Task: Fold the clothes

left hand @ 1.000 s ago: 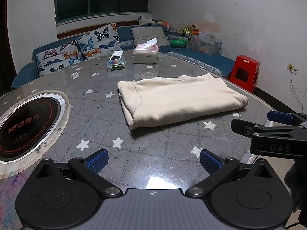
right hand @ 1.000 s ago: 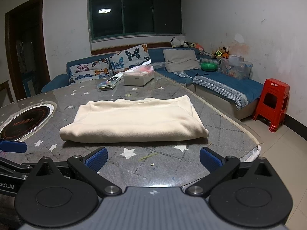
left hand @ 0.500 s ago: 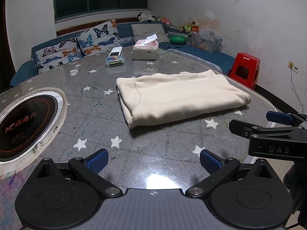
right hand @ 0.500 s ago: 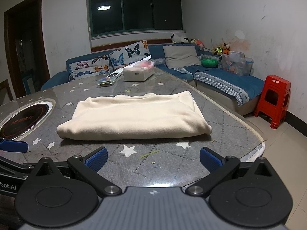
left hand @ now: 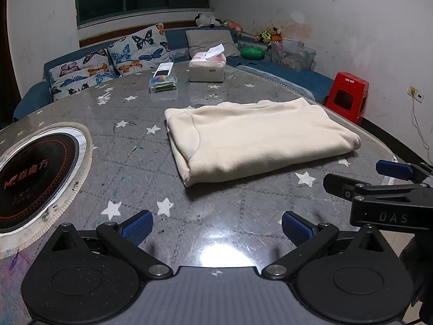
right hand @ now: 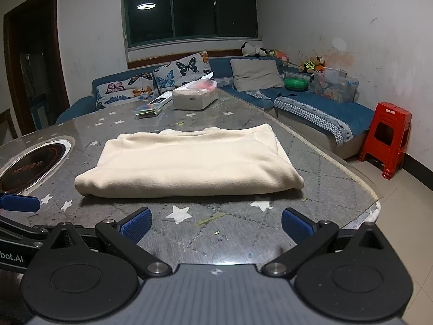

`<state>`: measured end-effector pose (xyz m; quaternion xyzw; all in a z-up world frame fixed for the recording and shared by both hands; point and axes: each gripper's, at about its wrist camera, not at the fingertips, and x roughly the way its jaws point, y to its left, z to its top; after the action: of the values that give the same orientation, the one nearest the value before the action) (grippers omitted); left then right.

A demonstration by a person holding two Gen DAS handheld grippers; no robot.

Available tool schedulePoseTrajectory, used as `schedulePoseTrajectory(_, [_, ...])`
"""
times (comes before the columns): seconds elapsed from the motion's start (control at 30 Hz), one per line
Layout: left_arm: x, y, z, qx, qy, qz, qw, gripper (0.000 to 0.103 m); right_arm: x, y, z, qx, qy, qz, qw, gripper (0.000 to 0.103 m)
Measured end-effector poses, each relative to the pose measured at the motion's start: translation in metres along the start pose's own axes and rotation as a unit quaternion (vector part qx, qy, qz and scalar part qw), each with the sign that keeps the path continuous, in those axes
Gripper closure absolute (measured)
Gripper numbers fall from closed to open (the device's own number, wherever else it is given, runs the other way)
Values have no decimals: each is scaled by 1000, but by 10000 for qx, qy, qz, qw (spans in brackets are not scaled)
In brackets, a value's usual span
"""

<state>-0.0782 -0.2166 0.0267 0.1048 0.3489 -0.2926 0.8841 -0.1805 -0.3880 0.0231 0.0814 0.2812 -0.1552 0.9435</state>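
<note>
Table (left hand: 216, 211) carries one folded cloth (left hand: 257, 140) near its right edge; two grippers, left (left hand: 217, 228) and right (right hand: 216, 227), gape empty.

Both tongs, left tongs (left hand: 217, 226) and right tongs (right hand: 215, 224), hover level and side by side, fingers spread wide, gripping nothing.

Bare table (left hand: 130, 162) is lying open between the left gripper (left hand: 216, 226) and the folded cloth (left hand: 257, 140), and the same in front of the right gripper (right hand: 215, 224), whose fingers are standing wide apart. The cloth is taking up the middle. Beyond it a tissue box (left hand: 207, 67) and a clear case (left hand: 163, 81) are sitting near the far edge. An inset burner (left hand: 35, 170) is occupying the left side.
</note>
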Motion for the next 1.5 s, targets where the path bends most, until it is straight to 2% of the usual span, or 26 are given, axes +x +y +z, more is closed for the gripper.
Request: schedulePoseTrajectory(1.5, [39,4,28,6,291,37,9996,0,41,-7,18,73,275,74,9996,0])
